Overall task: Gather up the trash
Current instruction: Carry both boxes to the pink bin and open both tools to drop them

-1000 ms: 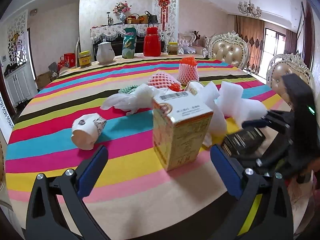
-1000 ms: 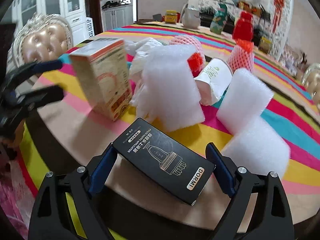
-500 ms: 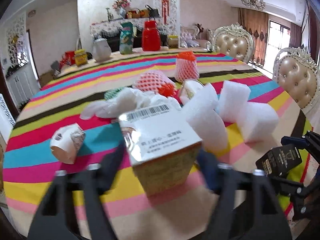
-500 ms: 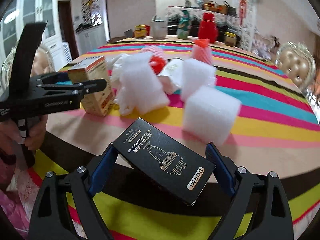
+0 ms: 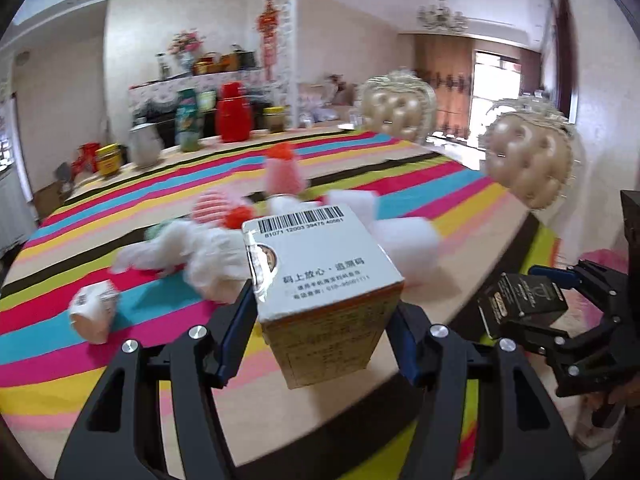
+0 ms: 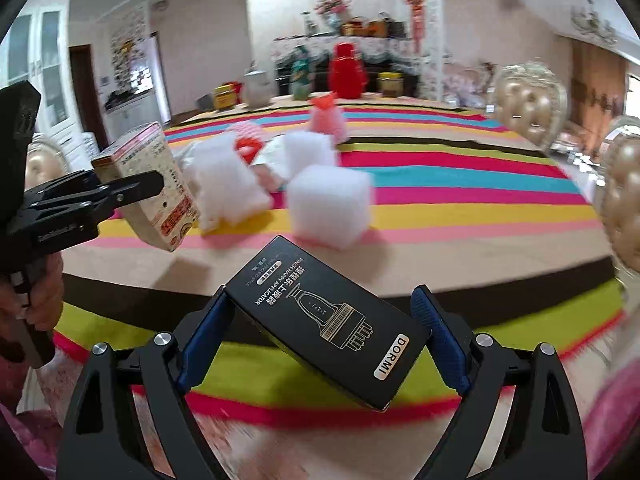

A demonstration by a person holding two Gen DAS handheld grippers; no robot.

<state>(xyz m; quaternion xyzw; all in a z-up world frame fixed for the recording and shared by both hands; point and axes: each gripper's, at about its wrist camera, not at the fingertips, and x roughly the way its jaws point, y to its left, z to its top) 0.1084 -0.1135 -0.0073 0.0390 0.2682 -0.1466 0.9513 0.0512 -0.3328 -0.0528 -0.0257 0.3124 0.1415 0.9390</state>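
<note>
Trash split between grippers and table (image 5: 400,168). Left gripper (image 5: 320,332) pinched carton (image 5: 324,276), lifted clear of cloth, tilted; jaws had just been closing onto it. Right gripper (image 6: 320,332) clamped black box (image 6: 328,320) across its width, past table edge. Foam blocks (image 6: 328,208), cup (image 5: 94,312), net sleeves (image 5: 282,172) lay on table. Judgement: carry both steady to bin, not in view; keep squeeze firm, carton level, avoid knocking grippers together.

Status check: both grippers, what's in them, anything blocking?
Left gripper shut on yellow carton, lifted off table. Right gripper shut on black box. Foam blocks, cup remain; nothing blocking.
</note>
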